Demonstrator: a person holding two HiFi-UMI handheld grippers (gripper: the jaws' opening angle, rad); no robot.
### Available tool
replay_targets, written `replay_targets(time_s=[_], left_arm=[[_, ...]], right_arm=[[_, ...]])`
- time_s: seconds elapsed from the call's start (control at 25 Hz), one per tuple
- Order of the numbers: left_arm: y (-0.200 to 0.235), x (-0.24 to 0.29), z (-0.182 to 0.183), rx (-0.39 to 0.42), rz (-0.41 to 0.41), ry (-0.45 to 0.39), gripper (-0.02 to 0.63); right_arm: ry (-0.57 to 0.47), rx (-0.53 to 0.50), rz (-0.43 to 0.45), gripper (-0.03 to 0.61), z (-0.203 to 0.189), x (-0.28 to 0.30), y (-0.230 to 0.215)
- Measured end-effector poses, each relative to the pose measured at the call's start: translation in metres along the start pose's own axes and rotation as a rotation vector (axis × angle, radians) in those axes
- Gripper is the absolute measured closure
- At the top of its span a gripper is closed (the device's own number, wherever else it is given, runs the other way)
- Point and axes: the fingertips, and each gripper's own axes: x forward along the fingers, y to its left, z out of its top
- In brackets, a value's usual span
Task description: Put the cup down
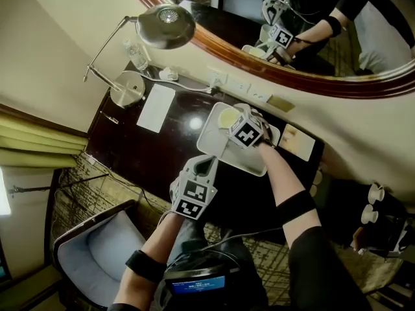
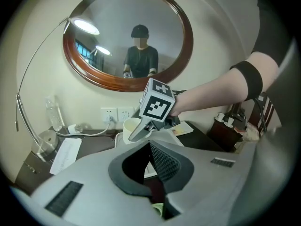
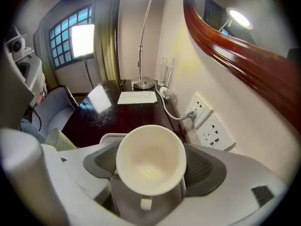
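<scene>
A cream cup (image 3: 150, 158) with its mouth toward the camera sits between the pads of my right gripper (image 3: 152, 166), which is shut on it from both sides. In the head view the cup (image 1: 228, 117) hangs over the far part of a white tray (image 1: 214, 144) on the dark desk, with the right gripper (image 1: 235, 125) around it. My left gripper (image 1: 205, 166) is at the tray's near edge, shut and holding nothing. From the left gripper view, its jaws (image 2: 156, 167) are pressed together, and the cup (image 2: 131, 125) shows beyond them under the right gripper's marker cube (image 2: 157, 102).
A desk lamp (image 1: 162, 26), a water bottle (image 1: 136, 54) and a white paper sheet (image 1: 157, 107) stand on the desk's left part. Wall sockets (image 1: 238, 86) and a round mirror (image 1: 305, 76) are behind. A card (image 1: 297, 141) lies right of the tray; a chair (image 1: 97, 251) is at the near left.
</scene>
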Motion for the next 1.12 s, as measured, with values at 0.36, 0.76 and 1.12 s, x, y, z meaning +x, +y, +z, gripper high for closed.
replay_targets(time_s=[0.36, 0.76, 1.12], left_arm=[[0.011, 0.015, -0.009, -0.024, -0.018, 0.013, 0.611], [0.033, 0.012, -0.007, -0.062, 0.009, -0.003, 0.611], [0.030, 0.003, -0.002, -0.063, 0.020, -0.012, 0.611]], right_arm=[[0.038, 0.003, 0.000, 0.152, 0.000, 0.033, -0.017], [0.010, 0.009, -0.007, 0.117, 0.004, 0.045, -0.017], [-0.031, -0.016, -0.054, 0.092, 0.016, 0.024, -0.021]])
